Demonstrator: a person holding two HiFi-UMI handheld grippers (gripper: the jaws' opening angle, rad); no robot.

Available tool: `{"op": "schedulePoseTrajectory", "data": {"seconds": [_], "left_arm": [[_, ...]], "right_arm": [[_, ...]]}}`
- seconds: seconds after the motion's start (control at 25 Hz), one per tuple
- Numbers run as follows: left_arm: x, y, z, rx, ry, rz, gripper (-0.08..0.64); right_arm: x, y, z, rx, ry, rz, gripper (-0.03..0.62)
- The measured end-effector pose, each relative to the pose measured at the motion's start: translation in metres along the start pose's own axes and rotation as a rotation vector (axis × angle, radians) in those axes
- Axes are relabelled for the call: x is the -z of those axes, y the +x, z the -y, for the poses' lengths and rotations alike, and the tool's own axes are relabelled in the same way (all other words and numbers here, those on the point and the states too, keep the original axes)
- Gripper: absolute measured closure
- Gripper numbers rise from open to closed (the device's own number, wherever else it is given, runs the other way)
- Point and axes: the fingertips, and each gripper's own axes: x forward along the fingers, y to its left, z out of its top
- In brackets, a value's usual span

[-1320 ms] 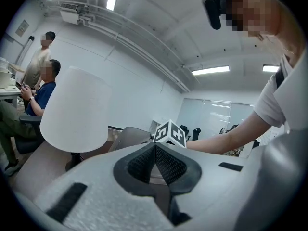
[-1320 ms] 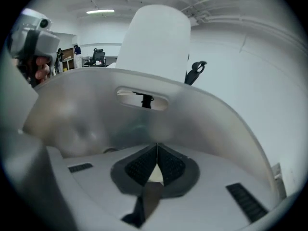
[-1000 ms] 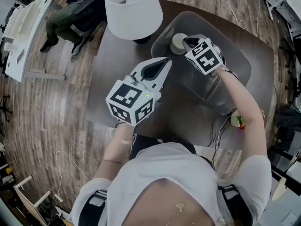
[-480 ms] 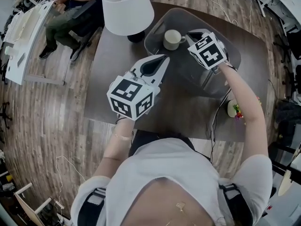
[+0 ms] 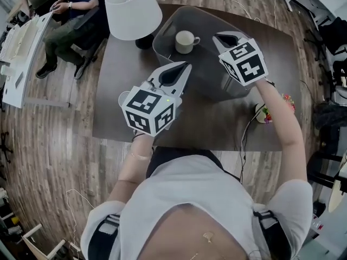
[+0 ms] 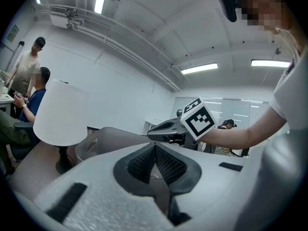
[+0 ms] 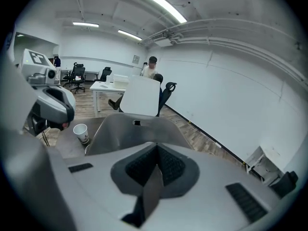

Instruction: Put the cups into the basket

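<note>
Remaining paper cup (image 7: pixel 81 133): upright on counter (image 5: pixel 227 118), just outside basket (image 5: pixel 206 26), on its left side. Head view shows probably only its rim, beside left gripper's cube. Mug (image 5: pixel 186 40): already in basket.

Left gripper (image 5: pixel 187 65): nearer hand. Jaws pressed together, empty. Tips point toward basket, so paper cup lies behind and left of them. Likely needs backing off and spreading.

Right gripper (image 5: pixel 217 38): over basket, jaws pressed together, empty.
</note>
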Motion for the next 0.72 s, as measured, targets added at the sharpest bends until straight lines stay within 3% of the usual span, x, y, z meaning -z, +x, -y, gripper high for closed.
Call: {"op": "schedulePoseTrajectory", "data": {"seconds": [0.24, 0.72], "left_arm": [[0.003, 0.01, 0.017, 0.038, 0.007, 0.003, 0.549], [0.01, 0.024, 0.031, -0.012, -0.009, 0.052, 0.549]], "right_arm": [[0.004, -0.051, 0.001, 0.061, 0.064, 0.057, 0.581], [0.031, -0.123, -0.006, 0.241, 0.192, 0.184, 0.581]]}}
